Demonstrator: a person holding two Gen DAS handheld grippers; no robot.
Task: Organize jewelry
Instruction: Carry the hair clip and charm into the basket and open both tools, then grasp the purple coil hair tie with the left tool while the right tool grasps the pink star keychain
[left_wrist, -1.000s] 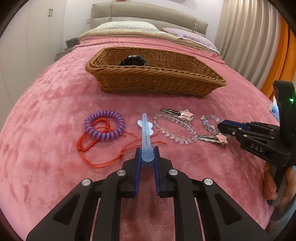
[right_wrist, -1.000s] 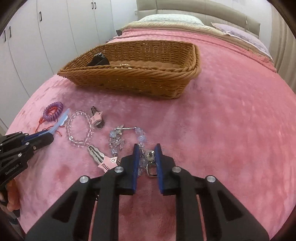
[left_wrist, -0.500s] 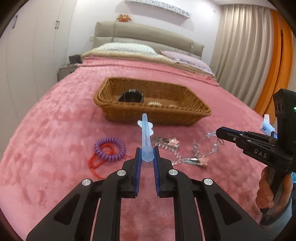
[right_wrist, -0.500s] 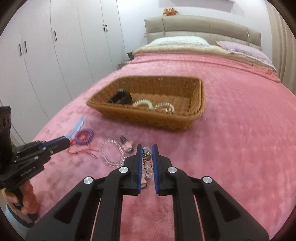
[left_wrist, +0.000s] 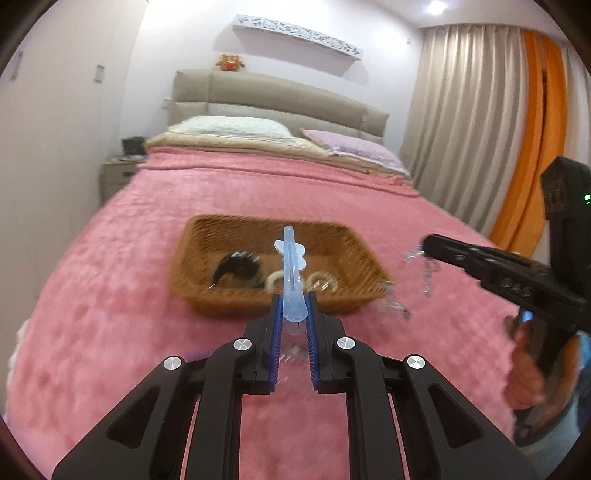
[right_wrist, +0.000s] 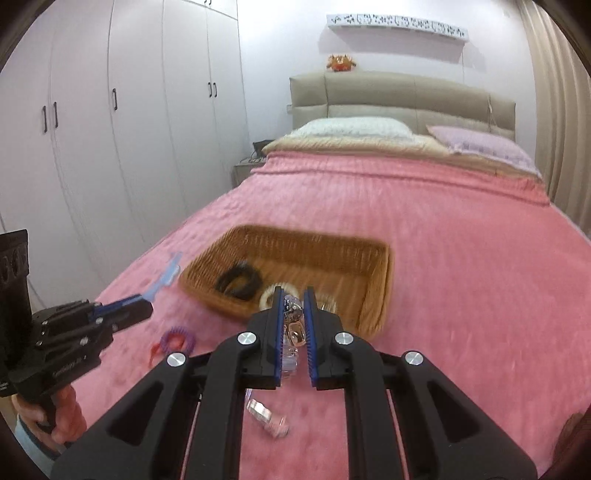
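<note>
My left gripper (left_wrist: 293, 302) is shut on a pale blue hair clip (left_wrist: 291, 273) and holds it in the air in front of the wicker basket (left_wrist: 192, 280). My right gripper (right_wrist: 294, 299) is shut on a silver charm bracelet (right_wrist: 293, 328) that hangs from it above the bed, near the basket's (right_wrist: 373, 295) front edge. The bracelet also dangles in the left wrist view (left_wrist: 421, 266). The basket holds a black hair tie (right_wrist: 238, 282) and pale ring-shaped pieces (right_wrist: 271, 293).
A purple coil hair tie (right_wrist: 177, 338) with a red cord lies on the pink blanket (right_wrist: 461, 295) left of my right gripper. A pink star clip (right_wrist: 267, 419) lies below it. Pillows and a headboard stand at the far end, wardrobes at the left.
Both grippers have risen off the blanket with their pieces and moved toward the basket, which now sits closer below them. The views are motion-blurred.
</note>
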